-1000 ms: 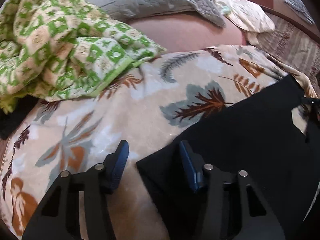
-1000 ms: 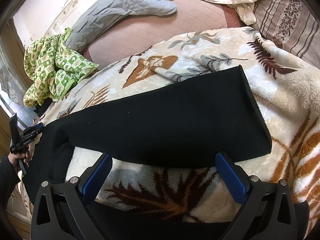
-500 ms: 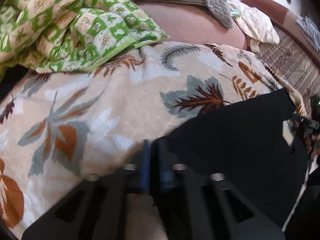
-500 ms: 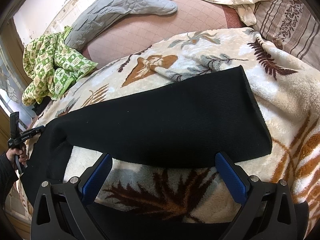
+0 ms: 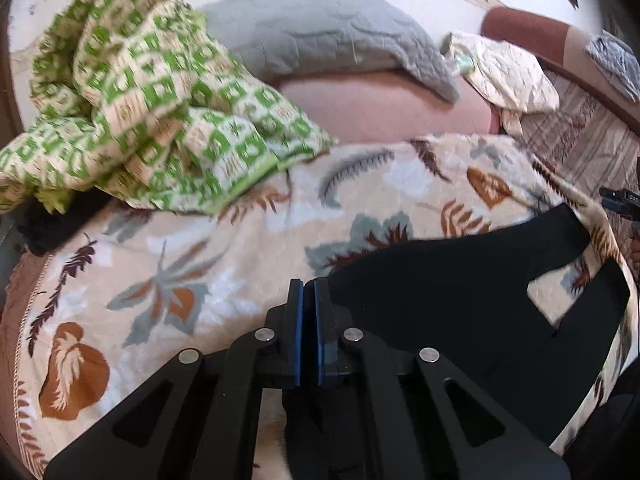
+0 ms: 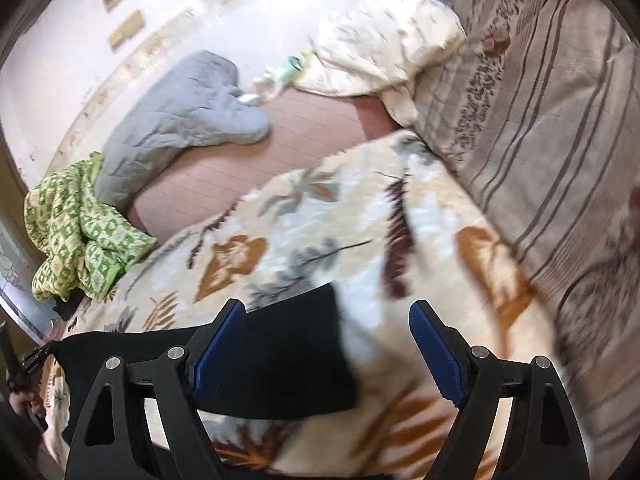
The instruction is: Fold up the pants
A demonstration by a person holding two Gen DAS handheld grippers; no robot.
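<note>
Black knit pants (image 5: 460, 292) laid flat on a cream fleece blanket printed with brown and grey leaves (image 5: 224, 264), long axis running across the bed from left to right

Left gripper (image 5: 305, 300): blue-padded jaws brought fully together, pinching a corner of the black pants at their left end; cloth hanging below the pads in the left wrist view

Right gripper (image 6: 326, 344): jaws wide and closing, pads touching nothing; right end of the pants (image 6: 280, 360) lying between them, nearer the left pad, leaf blanket (image 6: 360, 248) beneath the rest of the gap

Seen only from the left wrist: both legs of the pants, split by a notch of bare blanket toward the right end, plus the tip of the right gripper (image 5: 620, 200) at the far right edge

Seen only from the right wrist: beige pillow with brown stripes (image 6: 540, 152) to the right of the blanket; left gripper (image 6: 38, 354) small at the lower left edge, at the far end of the garment

Common to both views: crumpled green-and-cream checked cloth (image 5: 140, 100), grey quilted pillow (image 5: 328, 36), crumpled cream cloth (image 6: 384, 36); right wrist view blurred
</note>
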